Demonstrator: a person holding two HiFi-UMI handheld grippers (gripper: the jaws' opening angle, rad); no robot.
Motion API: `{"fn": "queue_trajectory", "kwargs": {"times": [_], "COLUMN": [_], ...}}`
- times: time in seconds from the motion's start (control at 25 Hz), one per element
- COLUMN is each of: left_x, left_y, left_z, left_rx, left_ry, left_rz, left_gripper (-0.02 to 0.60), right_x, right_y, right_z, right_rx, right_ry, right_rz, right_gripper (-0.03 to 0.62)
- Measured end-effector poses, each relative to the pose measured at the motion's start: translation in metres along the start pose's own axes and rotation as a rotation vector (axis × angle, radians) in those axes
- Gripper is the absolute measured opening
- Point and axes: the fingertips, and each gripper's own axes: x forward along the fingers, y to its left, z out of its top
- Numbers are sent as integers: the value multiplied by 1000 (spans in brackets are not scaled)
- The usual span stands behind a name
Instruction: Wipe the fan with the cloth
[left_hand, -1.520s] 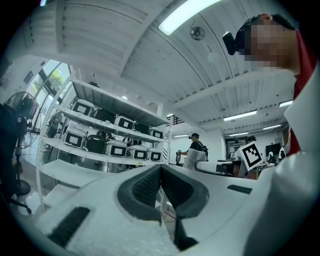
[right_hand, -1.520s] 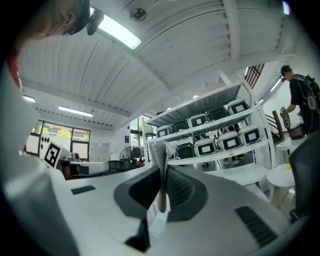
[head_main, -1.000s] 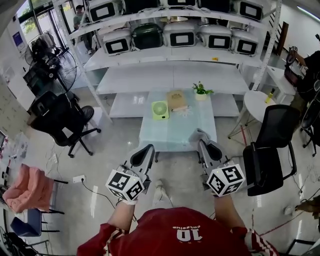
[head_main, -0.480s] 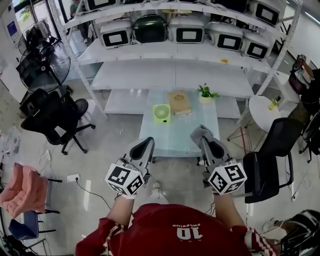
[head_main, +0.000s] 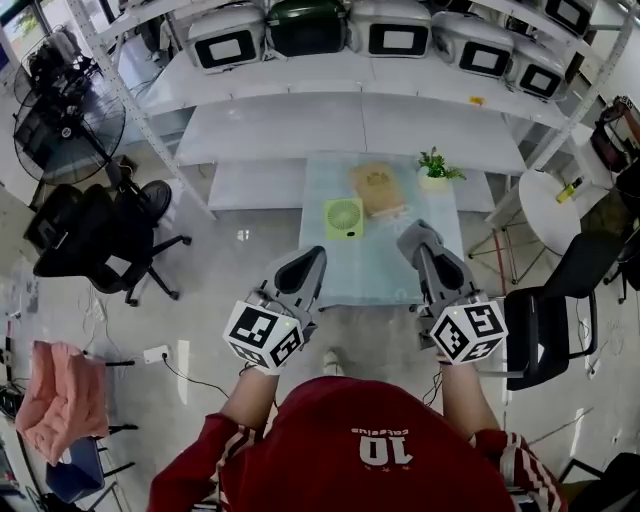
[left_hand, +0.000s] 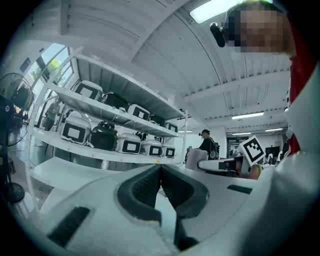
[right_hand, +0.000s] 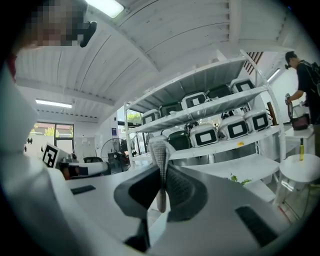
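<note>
A small green fan (head_main: 343, 217) lies on the pale glass table (head_main: 385, 268), left of a brown packet (head_main: 377, 188) and a potted plant (head_main: 435, 166). My right gripper (head_main: 426, 250) hovers over the table's near right part, shut on a grey cloth (head_main: 414, 235). In the right gripper view the cloth (right_hand: 159, 155) stands up as a folded strip between the jaws of the right gripper (right_hand: 162, 175). My left gripper (head_main: 311, 258) is at the table's near left edge, below the fan. In the left gripper view the left gripper (left_hand: 160, 172) has its jaws pressed together with nothing between them.
White shelving (head_main: 340, 110) with several white appliances stands behind the table. Black office chairs stand at the left (head_main: 90, 235) and right (head_main: 545, 325). A round white side table (head_main: 548, 208) is at the right, a big floor fan (head_main: 60, 120) at the far left.
The table has come closer in the head view. Both grippers now reach over its near edge, the right one still carrying the cloth.
</note>
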Motion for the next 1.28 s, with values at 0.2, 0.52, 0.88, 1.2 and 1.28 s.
{"fn": "queue_trajectory", "kwargs": {"times": [0.2,0.52,0.88,1.2,1.28], "left_x": [17,43,78,111,117], "left_y": [31,56,71,105,113], "left_z": [-15,-41,-65,-88,-97], "left_rx": [-10,-15,-35,-63,-97], "left_ry": [28,62,94,103,104], "left_rz": [-31,-37,-23,30,43], "left_gripper": [2,2,2,2,2], "right_x": [33,67,107,155,167], "right_y": [-6,-21,-57,-89,-96], "right_z": [-15,-53,-96,-138,-152], "right_rx": [-4,6,26,51,77], "right_ry": [38,125,220,325,351], "right_rz": [-32,-63,-54,-33,-25], "right_gripper": [23,23,23,23,23]}}
